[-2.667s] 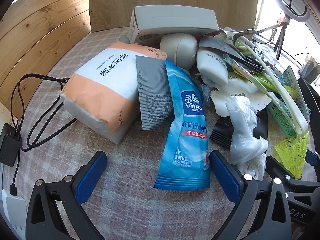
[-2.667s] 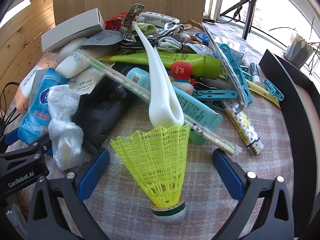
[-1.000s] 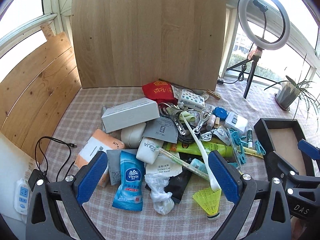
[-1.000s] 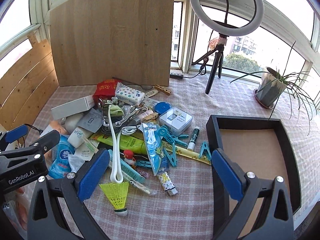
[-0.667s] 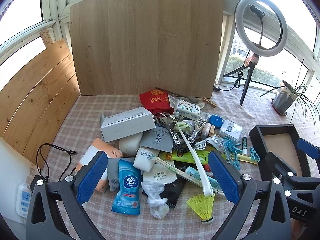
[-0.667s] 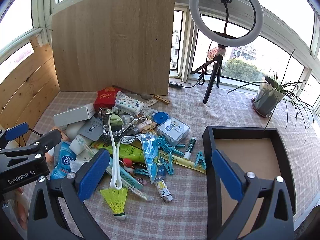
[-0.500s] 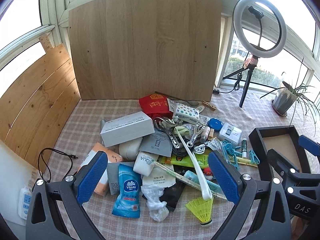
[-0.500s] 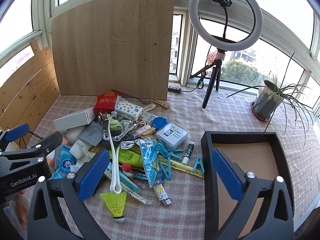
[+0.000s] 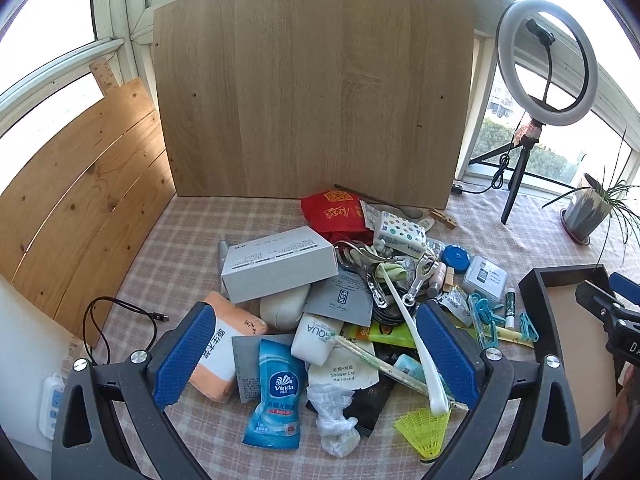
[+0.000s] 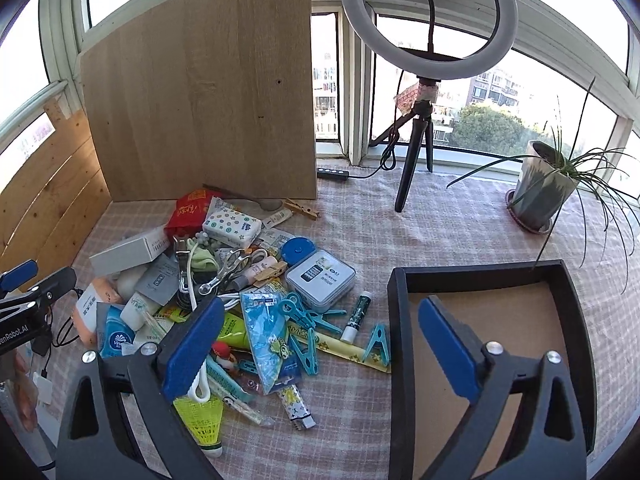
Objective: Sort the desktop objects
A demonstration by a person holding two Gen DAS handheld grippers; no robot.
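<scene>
While both grippers hang high over the checked tablecloth (image 9: 180, 240), we have bare cloth at the left edge, with only a black cable (image 9: 116, 320) lying there beside the wooden side panel (image 9: 80, 184). Our left gripper (image 9: 316, 356) stands wide open with nothing between its blue pads. Under it sits the heap: an orange tissue pack (image 9: 224, 344), a white carton (image 9: 276, 264), a blue Vinda wipes pouch (image 9: 276, 400), a crumpled plastic bag (image 9: 336, 420), a white shoehorn (image 9: 416, 344) and a yellow shuttlecock (image 9: 424, 432) at the near edge. Behind the heap leans a big wooden board (image 10: 200, 100). Moving right, open cloth runs back to the ring light (image 10: 428, 20) on its tripod and a potted plant (image 10: 540, 188) by the window. Our right gripper (image 10: 320, 348) has just been closing slightly, yet gapes wide, holding nothing. Its right pad hangs over the black tray (image 10: 396, 320), whose brown floor is bare.
</scene>
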